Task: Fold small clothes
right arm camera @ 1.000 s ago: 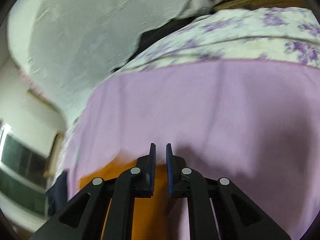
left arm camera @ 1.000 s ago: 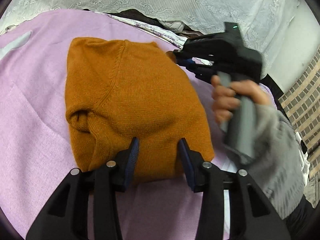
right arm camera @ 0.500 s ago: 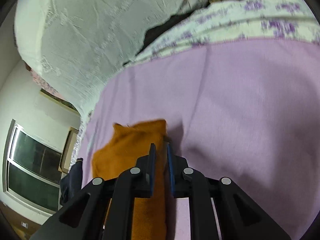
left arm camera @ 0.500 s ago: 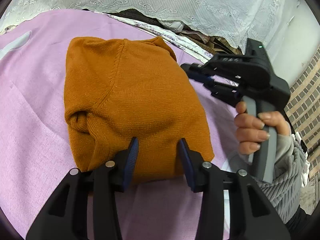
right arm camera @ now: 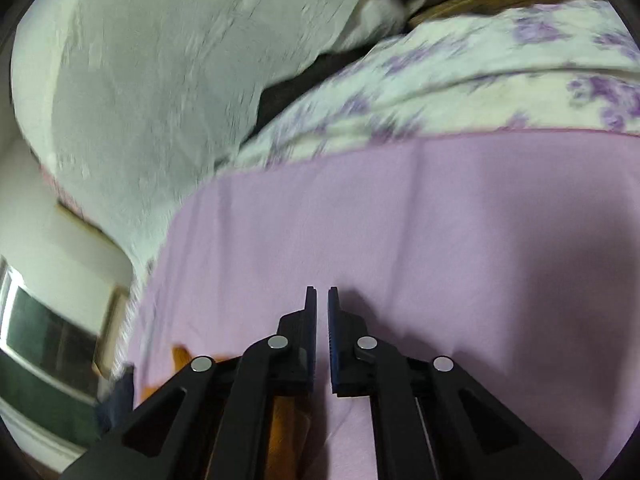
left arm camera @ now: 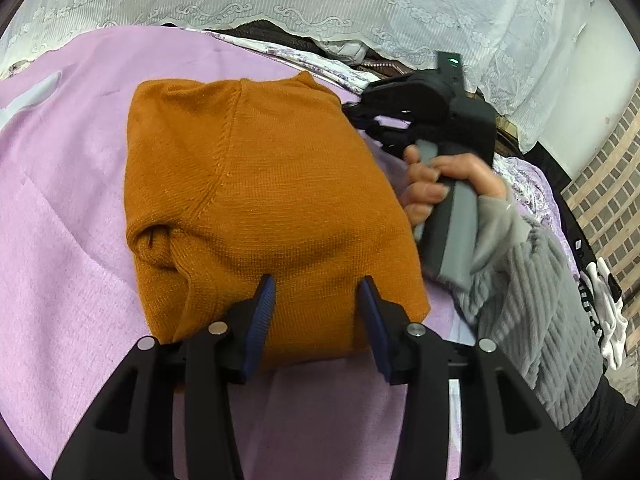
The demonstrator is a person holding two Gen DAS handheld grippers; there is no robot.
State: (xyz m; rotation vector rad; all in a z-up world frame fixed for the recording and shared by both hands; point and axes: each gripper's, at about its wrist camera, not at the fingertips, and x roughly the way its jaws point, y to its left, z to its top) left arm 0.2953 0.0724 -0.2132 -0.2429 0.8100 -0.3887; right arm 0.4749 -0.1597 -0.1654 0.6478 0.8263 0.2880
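The folded orange sweater (left arm camera: 256, 208) is laid on the lilac blanket (left arm camera: 60, 248), its near edge bracketed by the released, wide-spread left gripper (left arm camera: 316, 312), while the right gripper (right arm camera: 322, 320), nearly clenched on nothing, is held at its far right corner.
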